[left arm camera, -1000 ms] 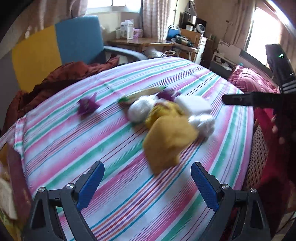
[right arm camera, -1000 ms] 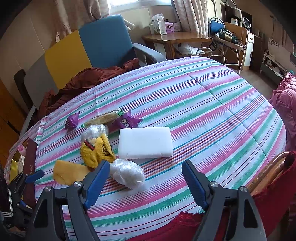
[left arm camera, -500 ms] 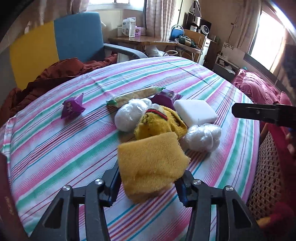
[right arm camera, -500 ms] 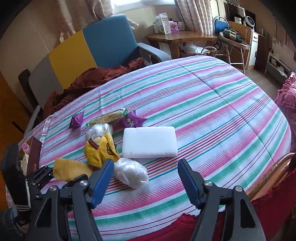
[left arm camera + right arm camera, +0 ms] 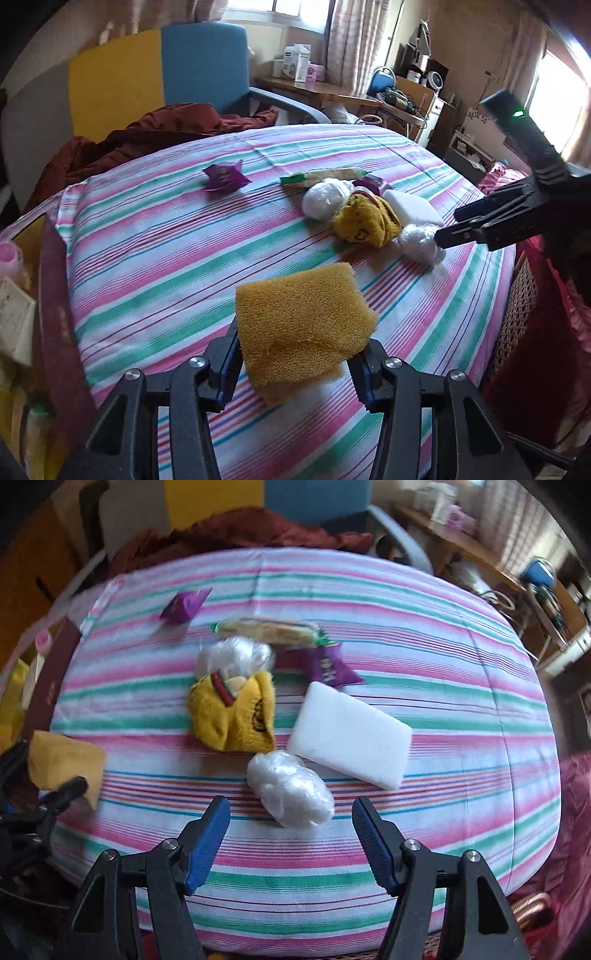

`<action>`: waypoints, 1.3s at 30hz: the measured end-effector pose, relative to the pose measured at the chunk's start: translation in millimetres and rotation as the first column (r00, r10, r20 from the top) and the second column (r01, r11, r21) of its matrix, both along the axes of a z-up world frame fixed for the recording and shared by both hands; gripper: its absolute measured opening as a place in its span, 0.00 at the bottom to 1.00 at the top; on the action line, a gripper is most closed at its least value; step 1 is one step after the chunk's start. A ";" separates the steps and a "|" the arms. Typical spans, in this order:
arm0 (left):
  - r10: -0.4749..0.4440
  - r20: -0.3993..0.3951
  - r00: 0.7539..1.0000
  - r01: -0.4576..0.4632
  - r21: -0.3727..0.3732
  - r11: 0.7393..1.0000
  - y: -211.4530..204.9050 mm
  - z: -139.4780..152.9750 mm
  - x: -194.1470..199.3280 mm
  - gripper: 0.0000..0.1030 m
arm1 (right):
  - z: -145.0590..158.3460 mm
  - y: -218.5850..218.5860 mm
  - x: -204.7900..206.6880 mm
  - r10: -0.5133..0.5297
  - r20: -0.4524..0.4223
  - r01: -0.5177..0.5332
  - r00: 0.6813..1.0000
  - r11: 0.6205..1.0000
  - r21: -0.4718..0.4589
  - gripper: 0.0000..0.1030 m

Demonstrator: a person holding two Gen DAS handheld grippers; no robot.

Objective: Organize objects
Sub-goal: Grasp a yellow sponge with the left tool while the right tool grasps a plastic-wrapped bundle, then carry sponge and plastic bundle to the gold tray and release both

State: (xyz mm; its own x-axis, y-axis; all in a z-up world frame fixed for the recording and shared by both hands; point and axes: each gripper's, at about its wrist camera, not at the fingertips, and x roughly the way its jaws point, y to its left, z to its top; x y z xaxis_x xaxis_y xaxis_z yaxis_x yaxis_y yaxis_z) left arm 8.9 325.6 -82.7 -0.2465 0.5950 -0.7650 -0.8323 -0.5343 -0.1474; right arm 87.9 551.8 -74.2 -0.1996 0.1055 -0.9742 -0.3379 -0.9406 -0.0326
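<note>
Left hand-held gripper (image 5: 295, 363) clamps sponge (image 5: 301, 325) — right hand-held gripper (image 5: 291, 834) closing, unobstructed, around bag (image 5: 290, 794).

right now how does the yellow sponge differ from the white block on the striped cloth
The yellow sponge is clamped in the left gripper near the cloth's edge; the white block lies free on the cloth, touched by no gripper. The sponge is coarse, porous and bent in the grip; the block is smooth, flat and keeps its shape. The sponge is away from the pile; the block sits among the other items. Both are roughly rectangular slabs.
</note>
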 end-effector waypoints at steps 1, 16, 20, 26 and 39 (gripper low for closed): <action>0.002 0.001 1.000 -0.002 0.004 1.000 -2.5 0.9 -0.1 0.50 | -7.5 1.7 -7.0 0.014 0.048 -0.014 0.999 1.000 -0.003 0.68; 0.043 0.000 0.999 -0.043 0.069 0.997 -50.5 21.8 11.2 0.50 | -9.5 -18.7 -5.7 0.077 0.065 -0.077 0.995 0.997 0.003 0.38; 0.076 -0.001 0.997 -0.076 0.085 0.994 -68.4 28.3 10.4 0.50 | 21.6 -46.1 -0.3 0.114 -0.057 -0.113 0.992 0.993 0.015 0.38; 0.170 -0.001 0.985 -0.168 0.128 0.977 -108.8 41.1 2.0 0.51 | 46.3 -109.7 -22.0 0.213 -0.174 -0.213 0.961 0.977 0.015 0.38; 0.511 0.028 0.859 -0.508 0.165 0.846 -249.7 44.4 -36.0 0.51 | 50.1 -268.3 -96.4 0.429 -0.300 -0.470 0.852 0.879 -0.078 0.38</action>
